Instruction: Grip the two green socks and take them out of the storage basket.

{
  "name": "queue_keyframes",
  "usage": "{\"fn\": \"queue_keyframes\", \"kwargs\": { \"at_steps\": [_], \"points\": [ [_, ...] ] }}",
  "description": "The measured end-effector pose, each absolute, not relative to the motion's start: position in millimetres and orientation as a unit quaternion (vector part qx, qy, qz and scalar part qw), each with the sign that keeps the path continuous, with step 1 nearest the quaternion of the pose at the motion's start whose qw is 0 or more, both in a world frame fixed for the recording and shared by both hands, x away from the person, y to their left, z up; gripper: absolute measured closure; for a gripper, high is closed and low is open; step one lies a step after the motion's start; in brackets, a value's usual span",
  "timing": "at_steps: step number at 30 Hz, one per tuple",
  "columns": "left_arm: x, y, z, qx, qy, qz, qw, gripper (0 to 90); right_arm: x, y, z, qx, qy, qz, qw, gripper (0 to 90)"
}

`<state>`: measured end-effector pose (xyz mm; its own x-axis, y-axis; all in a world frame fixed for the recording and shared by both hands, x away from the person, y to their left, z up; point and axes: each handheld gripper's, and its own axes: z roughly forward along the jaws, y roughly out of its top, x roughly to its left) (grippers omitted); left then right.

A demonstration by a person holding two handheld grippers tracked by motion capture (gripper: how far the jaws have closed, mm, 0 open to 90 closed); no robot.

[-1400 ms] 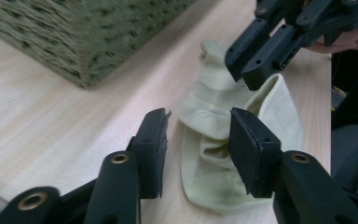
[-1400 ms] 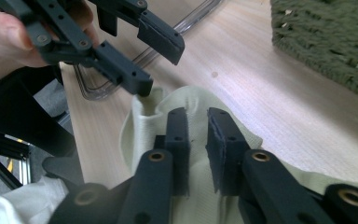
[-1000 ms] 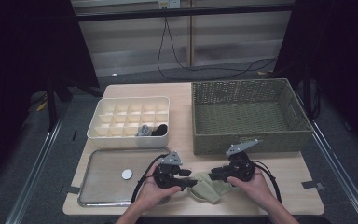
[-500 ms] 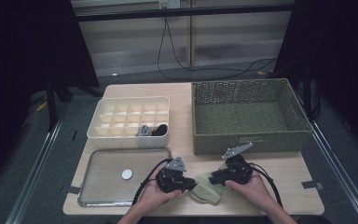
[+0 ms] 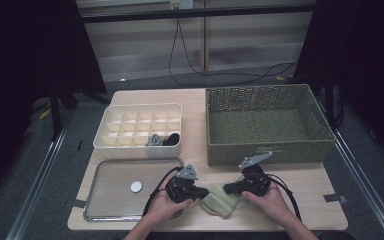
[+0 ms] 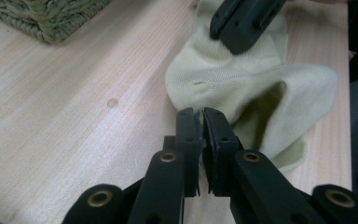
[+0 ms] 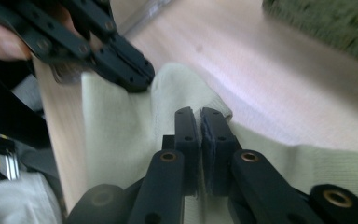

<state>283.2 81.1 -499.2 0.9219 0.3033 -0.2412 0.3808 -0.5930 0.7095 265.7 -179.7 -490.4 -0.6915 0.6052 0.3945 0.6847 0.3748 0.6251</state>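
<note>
Both clamped on sock (image 5: 221, 202), lying at table (image 5: 310, 215) front edge between hands. Left gripper (image 6: 201, 122) pinching its edge; right gripper (image 7: 200, 122) closed on fabric. Near basket (image 5: 265, 125).

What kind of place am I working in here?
Likely a lab recording bench, not a home: a small wooden table on dark flooring, loose cables along the back wall, and sorting props: divided organizer, wicker basket, metal tray.
</note>
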Motion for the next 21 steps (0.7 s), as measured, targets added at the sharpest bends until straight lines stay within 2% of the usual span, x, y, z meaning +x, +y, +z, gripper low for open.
{"fn": "queue_keyframes", "kwargs": {
  "at_steps": [8, 11, 12, 15, 21],
  "points": [
    [281.8, 90.9, -489.8, 0.878, 0.197, -0.05, 0.434, 82.5, 265.5, -196.4, -468.1, -0.395, -0.795, -0.458, 0.04, 86.4],
    [281.5, 91.8, -489.4, 0.874, 0.198, -0.054, 0.44, 80.4, 265.5, -199.0, -464.3, -0.396, -0.792, -0.463, 0.036, 86.3],
    [281.6, 92.7, -488.0, 0.871, 0.2, -0.059, 0.446, 76.3, 265.6, -200.8, -462.0, -0.397, -0.79, -0.467, 0.034, 86.3],
    [280.9, 92.7, -486.3, 0.867, 0.202, -0.06, 0.452, 72.7, 265.8, -201.9, -460.7, -0.397, -0.788, -0.469, 0.031, 86.4],
    [279.8, 95.7, -481.0, 0.861, 0.203, -0.057, 0.463, 70.6, 266.4, -203.9, -457.7, -0.396, -0.786, -0.474, 0.024, 86.4]
  ]
}}
